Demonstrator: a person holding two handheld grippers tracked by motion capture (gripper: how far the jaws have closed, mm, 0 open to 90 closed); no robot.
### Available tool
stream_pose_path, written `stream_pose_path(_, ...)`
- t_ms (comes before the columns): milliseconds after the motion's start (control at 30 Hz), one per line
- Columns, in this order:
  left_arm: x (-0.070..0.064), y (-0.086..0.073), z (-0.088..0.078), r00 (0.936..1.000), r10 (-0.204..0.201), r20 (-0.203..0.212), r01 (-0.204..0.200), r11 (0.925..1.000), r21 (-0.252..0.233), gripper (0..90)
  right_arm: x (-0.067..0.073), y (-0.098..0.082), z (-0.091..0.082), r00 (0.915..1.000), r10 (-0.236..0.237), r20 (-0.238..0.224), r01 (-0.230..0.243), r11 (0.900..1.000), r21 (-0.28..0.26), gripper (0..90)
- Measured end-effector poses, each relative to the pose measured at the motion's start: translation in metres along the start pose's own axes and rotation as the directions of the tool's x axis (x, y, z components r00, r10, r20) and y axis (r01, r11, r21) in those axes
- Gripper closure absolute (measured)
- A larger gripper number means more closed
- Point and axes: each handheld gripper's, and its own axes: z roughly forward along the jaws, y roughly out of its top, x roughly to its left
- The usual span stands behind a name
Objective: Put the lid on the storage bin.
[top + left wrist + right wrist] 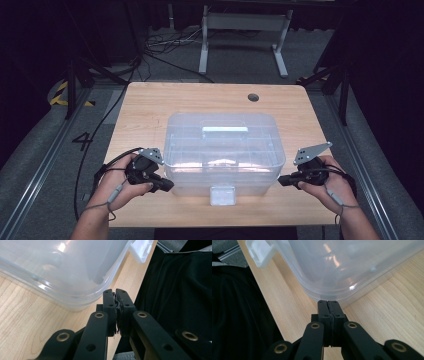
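Observation:
A clear plastic storage box (223, 150) with a lid, a white top handle (224, 131) and a white front latch (222, 195) stands in the middle of the wooden table (150, 110). My left gripper (169, 185) rests by the box's near left corner (75, 300), jaws pressed together with nothing between them (115, 293). My right gripper (281, 181) sits at the near right corner (329, 293), also shut and empty (328, 302). Both tips point inward at the box and stop just short of its rim. The latch (141, 250) (260, 253) hangs open at the table's front edge.
A round cable hole (253, 97) marks the table's far right. Beyond the table stand a white frame (245, 30) and loose cables (160, 47) on the floor. The table's front edge runs close under both hands, with a dark garment (180, 290) below it.

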Motion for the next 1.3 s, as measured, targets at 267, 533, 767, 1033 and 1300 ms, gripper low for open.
stream_pose_path(267,0.0,-0.002,-0.004,1.0,-0.007,-0.002,0.007,0.9999,-0.013,85.0,-0.001,-0.001,0.001,0.9998,0.007,-0.018,-0.007,1.0,0.011,89.8)
stream_pose_path(533,0.0,-0.006,-0.011,0.9994,-0.031,-0.015,0.031,0.9982,-0.051,79.5,-0.002,0.0,-0.006,0.9997,0.016,-0.02,-0.016,1.0,-0.005,87.9)
stream_pose_path(767,0.0,-0.02,-0.021,0.9955,-0.077,-0.055,0.071,0.9919,-0.105,73.2,-0.007,0.004,-0.016,0.9997,0.005,-0.023,-0.006,0.999,-0.033,87.4)
stream_pose_path(1033,-0.001,-0.036,-0.033,0.984,-0.147,-0.101,0.127,0.975,-0.183,70.8,-0.013,0.013,-0.032,0.9999,-0.011,-0.005,0.011,0.995,-0.102,87.5)
stream_pose_path(1300,0.005,-0.045,-0.038,0.9598,-0.223,-0.17,0.176,0.9509,-0.254,65.6,-0.027,0.012,-0.037,0.9985,0.044,0.032,-0.037,0.982,-0.187,87.3)
